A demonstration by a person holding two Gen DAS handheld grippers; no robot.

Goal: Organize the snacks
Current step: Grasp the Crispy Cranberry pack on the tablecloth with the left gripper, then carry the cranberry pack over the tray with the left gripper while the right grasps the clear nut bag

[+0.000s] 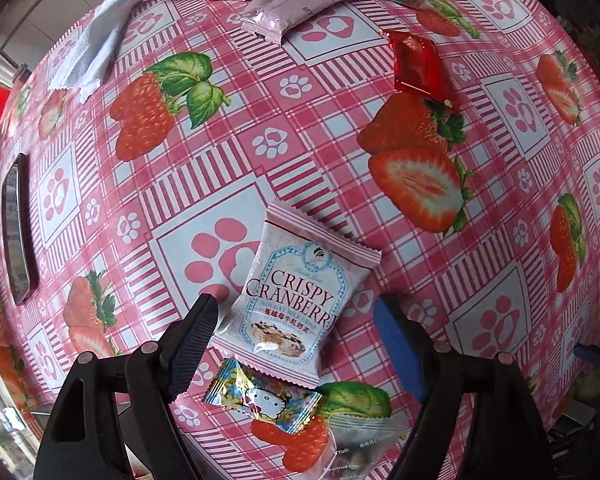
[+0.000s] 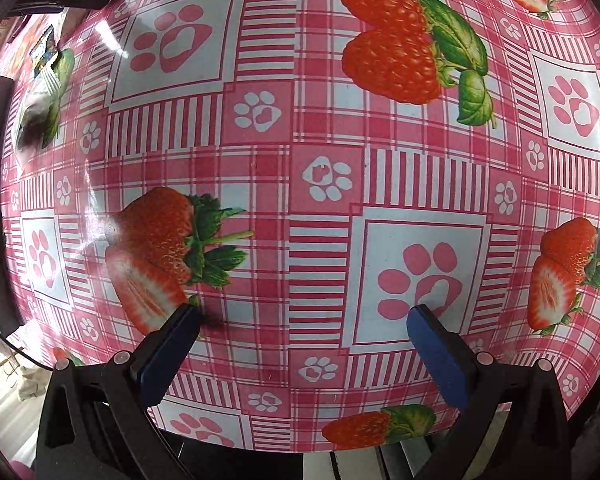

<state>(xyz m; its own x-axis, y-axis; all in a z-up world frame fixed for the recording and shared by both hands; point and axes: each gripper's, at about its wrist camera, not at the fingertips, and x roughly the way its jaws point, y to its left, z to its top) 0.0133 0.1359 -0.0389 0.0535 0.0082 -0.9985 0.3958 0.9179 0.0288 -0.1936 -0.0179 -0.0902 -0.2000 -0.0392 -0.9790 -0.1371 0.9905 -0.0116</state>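
Pink Crispy Cranberry packet [image 1: 300,300] sits between my left gripper's [image 1: 296,316] spread jaws, ready for clamping; right gripper [image 2: 304,320] agape, idle over tablecloth [image 2: 320,140].

Bright daylight, glare (left), fisheye-warped edges

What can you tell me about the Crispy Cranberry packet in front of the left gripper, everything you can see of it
The Crispy Cranberry packet is a sealed, glossy pillow pouch, pale pink with crimped, striped ends. Its red lettering sits in a blue ornate frame above a picture of nougat pieces. It lies flat, tilted, on the strawberry tablecloth, between the open fingers of the left gripper, neither visibly gripping it. Its lower end seems to overlap a Hello Kitty candy.
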